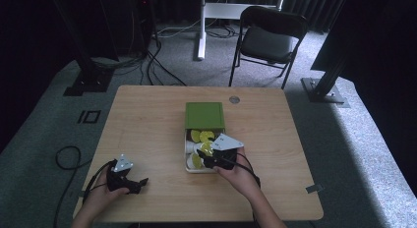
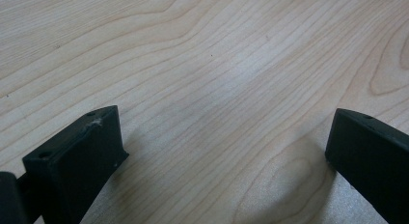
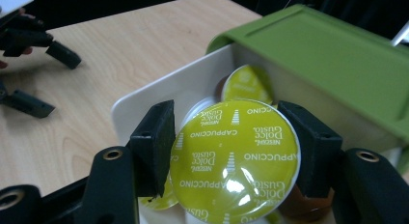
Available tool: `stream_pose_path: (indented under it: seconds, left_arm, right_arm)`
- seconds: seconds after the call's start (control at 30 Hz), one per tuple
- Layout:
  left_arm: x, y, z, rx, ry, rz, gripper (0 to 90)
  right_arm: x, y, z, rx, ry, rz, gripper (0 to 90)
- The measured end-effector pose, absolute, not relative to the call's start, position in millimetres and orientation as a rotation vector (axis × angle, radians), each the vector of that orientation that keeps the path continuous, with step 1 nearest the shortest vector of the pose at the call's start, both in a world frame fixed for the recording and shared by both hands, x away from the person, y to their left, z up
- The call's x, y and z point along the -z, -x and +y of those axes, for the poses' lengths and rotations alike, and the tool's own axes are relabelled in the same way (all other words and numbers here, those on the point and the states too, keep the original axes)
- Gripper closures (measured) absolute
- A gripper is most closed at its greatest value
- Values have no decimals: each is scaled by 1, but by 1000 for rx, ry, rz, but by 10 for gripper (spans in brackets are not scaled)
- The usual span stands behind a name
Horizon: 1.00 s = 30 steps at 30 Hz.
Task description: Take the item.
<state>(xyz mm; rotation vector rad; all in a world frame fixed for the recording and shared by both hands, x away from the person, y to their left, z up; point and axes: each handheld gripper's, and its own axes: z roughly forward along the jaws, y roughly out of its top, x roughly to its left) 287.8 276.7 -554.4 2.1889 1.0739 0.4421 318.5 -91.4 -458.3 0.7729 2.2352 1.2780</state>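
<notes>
Yellow-green foil with "Cappuccino" printed round it topped the coffee capsule that sat squarely between the two black jaws of the right gripper, one jaw pressed against each side of its rim. The jaws were closed on it as far as its width allowed, and the capsule faced the camera lid-first in the right gripper view. It was held just above the open white box, with the box's green lid slid back and covering the far part of the box. From the high view the right gripper hung over the near half of the box, near the middle of the wooden table.

The left gripper rested low over the table's near left corner, well apart from the box, with its jaws spread wide and nothing but bare wood between them.

Counting: one capsule in the grip; in the right gripper view one more yellow-topped capsule lay further in under the lid's edge, and parts of others showed beneath the held one, too hidden to count exactly. There was one box, one lid and two grippers. One black folding chair stood beyond the table.
</notes>
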Motion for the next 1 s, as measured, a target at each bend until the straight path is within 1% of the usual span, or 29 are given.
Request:
stream_pose_path:
  seconds: [0.27, 0.57, 0.83, 1.0]
  left_arm:
    - [555, -288, 277, -444, -2188, 1073, 7]
    - [554, -288, 277, -445, -2191, 1070, 7]
    - [554, -288, 277, -448, -2186, 1079, 7]
    - [554, -288, 277, -448, -2188, 1078, 7]
  right_arm:
    - [437, -333, -106, -1304, -801, 2134, 407]
    - [429, -356, -133, -1292, -895, 2003, 407]
    - [435, -376, -153, -1251, -987, 1901, 407]
    - [456, -395, -164, -1213, -1072, 1855, 406]
